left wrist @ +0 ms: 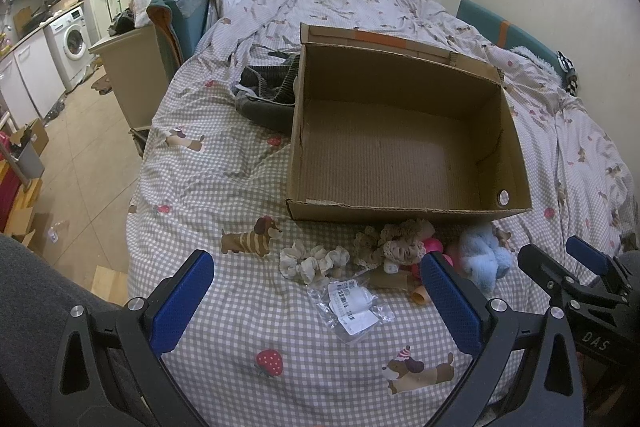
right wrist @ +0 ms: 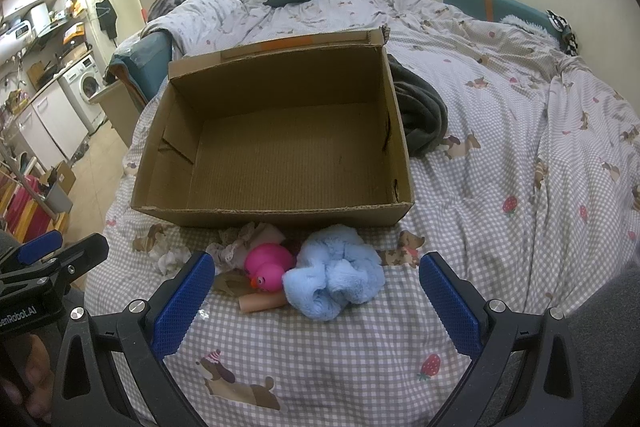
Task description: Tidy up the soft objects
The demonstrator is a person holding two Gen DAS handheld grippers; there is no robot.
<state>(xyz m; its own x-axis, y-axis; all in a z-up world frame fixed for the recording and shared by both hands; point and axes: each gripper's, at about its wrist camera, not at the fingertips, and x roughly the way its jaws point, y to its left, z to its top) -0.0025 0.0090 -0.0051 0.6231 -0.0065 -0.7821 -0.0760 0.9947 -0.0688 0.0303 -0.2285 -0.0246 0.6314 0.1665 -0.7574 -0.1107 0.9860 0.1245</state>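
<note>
Both grippers gape wide, empty, before an empty cardboard box [right wrist: 280, 155]
The blue plush scrunchie [right wrist: 336, 277] looks light and squashy; pinch its bulk

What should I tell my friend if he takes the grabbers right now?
Left gripper: open, empty, hovering over the bed.
Right gripper: open, empty, aimed at the blue fluffy cloth.
Cardboard box: on the bed, nothing inside.
Cloth, pink rubber duck, cream scrunchie and lace scrunchies lie in front of the box.
Done: nothing yet. Left: put the soft things in the box.
</note>
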